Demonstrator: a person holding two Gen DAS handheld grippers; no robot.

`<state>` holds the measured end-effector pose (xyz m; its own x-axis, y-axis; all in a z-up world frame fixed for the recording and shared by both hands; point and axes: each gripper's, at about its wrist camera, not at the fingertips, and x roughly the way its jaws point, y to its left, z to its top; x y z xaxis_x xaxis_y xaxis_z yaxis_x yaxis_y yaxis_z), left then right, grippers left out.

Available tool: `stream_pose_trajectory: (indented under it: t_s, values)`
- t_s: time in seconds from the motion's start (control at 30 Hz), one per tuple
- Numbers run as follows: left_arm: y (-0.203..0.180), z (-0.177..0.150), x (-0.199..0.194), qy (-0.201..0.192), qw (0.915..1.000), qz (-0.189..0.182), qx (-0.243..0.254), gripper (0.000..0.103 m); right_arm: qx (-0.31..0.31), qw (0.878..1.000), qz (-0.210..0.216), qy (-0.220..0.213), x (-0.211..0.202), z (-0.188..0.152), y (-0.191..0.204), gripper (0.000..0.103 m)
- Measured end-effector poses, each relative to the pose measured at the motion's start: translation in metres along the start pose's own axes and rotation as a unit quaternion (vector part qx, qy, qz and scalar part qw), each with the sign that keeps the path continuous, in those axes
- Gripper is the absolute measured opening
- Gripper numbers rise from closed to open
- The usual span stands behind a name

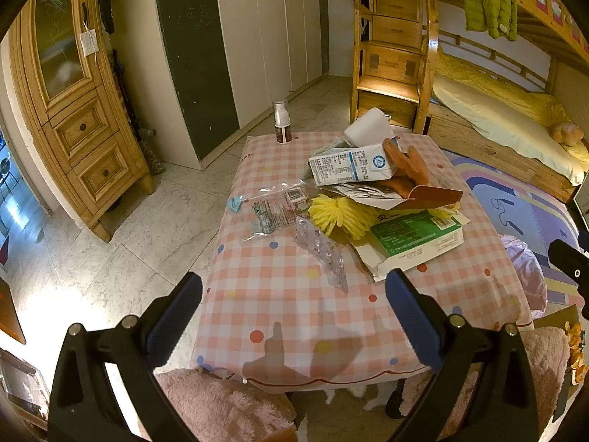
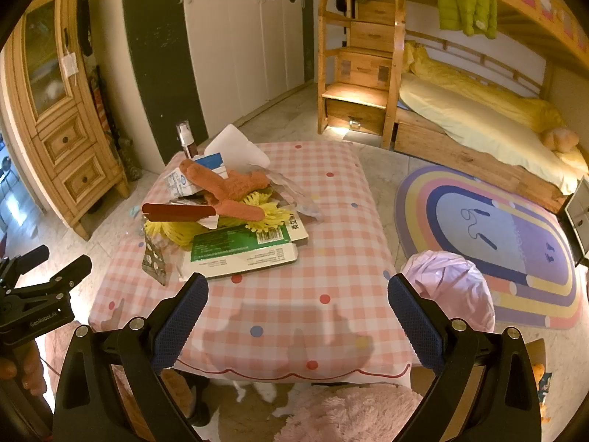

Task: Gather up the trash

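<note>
Two tools, both mine, hung above the near edge of the tabletop (image 1: 279,316): left tool (image 1: 294,316) with blue ribbed pads spread wide, nothing between them; right tool (image 2: 298,316) likewise spread and empty.

Tabletop: soft, pillow-like, under a glossy pink-and-white check cloth with coloured dots.

Trash, heaped toward its far half:
- flattened green-and-white card box (image 1: 416,239), lowest in the pile;
- yellow fringed mop-like piece (image 1: 338,217), stringy, lying on the box;
- orange knitted glove (image 2: 224,188), fuzzy, across the top;
- white-and-blue printed carton (image 1: 349,165), tilted;
- dark red card strip (image 2: 180,211), flat, jutting from the pile;
- white rounded foam block (image 1: 368,129) at the far side;
- clear blister sheet (image 1: 324,254), crinkled, nearest my left tool;
- clear printed plastic wrapper (image 1: 272,206), flat on the cloth.

Brown pump bottle (image 1: 282,123), upright, apart at the far edge.

Right view alone showed the pink crumpled plastic bag (image 2: 449,294) beside the tabletop in full, and the rainbow rug (image 2: 489,243). Left view alone showed the wrapper clearly.
</note>
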<state>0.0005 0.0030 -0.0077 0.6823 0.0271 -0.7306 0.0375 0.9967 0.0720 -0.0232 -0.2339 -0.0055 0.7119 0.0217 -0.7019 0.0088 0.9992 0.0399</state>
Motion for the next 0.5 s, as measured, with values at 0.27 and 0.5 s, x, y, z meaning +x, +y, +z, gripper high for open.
stream_pose_trajectory:
  t_s: [0.27,0.5]
  values:
    - [-0.0002,-0.0002,-0.0006,0.0,1.0,0.0,0.0,0.096,0.0,1.0,0.0,0.0,0.0005,-0.0006,-0.0005,0.097]
    - [0.0012,-0.0013,-0.0011,0.003,1.0,0.003,0.0,0.096,0.0,1.0,0.0,0.0,0.0007,-0.0012,-0.0006,0.097]
